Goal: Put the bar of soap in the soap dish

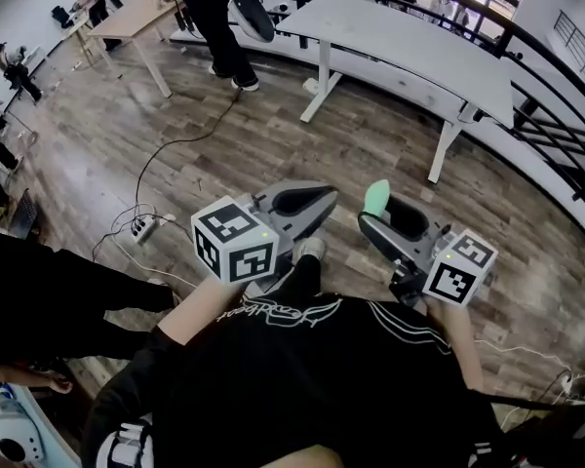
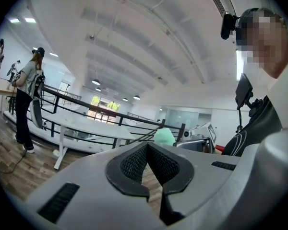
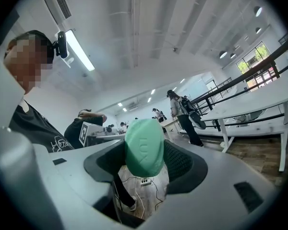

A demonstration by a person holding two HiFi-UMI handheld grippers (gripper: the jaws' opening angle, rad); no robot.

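A mint-green bar of soap (image 3: 144, 146) stands upright between the black pads of my right gripper (image 3: 145, 159), which is shut on it. In the head view the soap (image 1: 375, 198) sticks up from the tip of that gripper (image 1: 382, 213), held in front of the person's chest. My left gripper (image 1: 317, 201) is alongside it on the left, its jaws shut with their tips touching and nothing held (image 2: 147, 147). The soap (image 2: 163, 137) also peeks over the left gripper's jaws. No soap dish is in view.
Both grippers are held in the air over a wooden floor (image 1: 390, 144). A long white table (image 1: 419, 42) and a black railing (image 1: 556, 66) lie ahead. A person (image 1: 214, 18) stands at the far side; cables and a power strip (image 1: 141, 227) lie on the floor.
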